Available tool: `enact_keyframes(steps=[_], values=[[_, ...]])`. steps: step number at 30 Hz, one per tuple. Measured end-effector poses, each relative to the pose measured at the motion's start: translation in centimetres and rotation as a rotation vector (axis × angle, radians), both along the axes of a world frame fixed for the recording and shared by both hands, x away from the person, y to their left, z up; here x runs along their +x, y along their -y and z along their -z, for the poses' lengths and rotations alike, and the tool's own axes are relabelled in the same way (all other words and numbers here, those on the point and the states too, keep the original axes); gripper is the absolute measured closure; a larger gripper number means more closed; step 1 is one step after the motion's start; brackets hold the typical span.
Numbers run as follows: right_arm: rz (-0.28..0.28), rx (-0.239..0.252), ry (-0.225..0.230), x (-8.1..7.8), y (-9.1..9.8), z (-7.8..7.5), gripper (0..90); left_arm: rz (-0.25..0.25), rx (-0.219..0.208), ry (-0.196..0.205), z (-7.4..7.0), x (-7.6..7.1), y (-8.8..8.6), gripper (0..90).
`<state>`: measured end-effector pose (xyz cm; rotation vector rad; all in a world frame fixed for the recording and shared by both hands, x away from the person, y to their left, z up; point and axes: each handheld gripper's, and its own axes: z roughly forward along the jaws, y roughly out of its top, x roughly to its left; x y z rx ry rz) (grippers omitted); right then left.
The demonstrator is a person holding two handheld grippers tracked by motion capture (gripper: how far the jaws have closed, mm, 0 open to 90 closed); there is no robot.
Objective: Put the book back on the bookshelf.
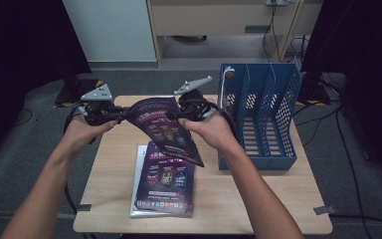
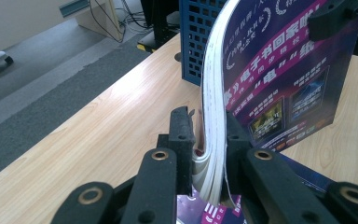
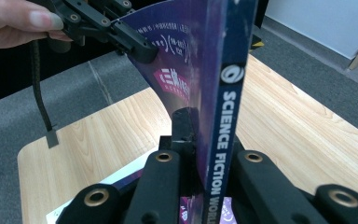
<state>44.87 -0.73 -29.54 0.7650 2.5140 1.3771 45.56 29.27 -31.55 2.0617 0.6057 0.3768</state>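
Both forearms are reaching forward, the left tool [image 1: 121, 115] and right tool [image 1: 171, 115] each pinching the purple magazine [image 1: 166, 130] above the table [image 1: 258, 199].

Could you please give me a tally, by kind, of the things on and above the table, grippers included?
Magazines: 2, one held up by both grippers and one lying flat on the table
Blue file racks: 1
Grippers: 2, the left gripper and the right gripper
Total: 5
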Motion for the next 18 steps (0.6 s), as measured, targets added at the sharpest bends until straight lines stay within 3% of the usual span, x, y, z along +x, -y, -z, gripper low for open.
enact_keyframes(steps=[9, 13, 18], values=[[-0.002, -0.006, -0.011, 0.2, -0.1, 0.7, 83.1, -0.005, 0.032, 0.015, -1.4, -0.3, 0.0, 79.3], [0.0, -0.011, -0.017, 0.3, 0.0, 1.1, 82.4, -0.003, 0.055, 0.021, -1.6, -0.4, 0.2, 79.4], [0.002, 0.003, -0.026, 0.5, 0.4, 1.8, 81.0, 0.0, 0.054, 0.021, -1.6, -0.4, 0.6, 79.6]])
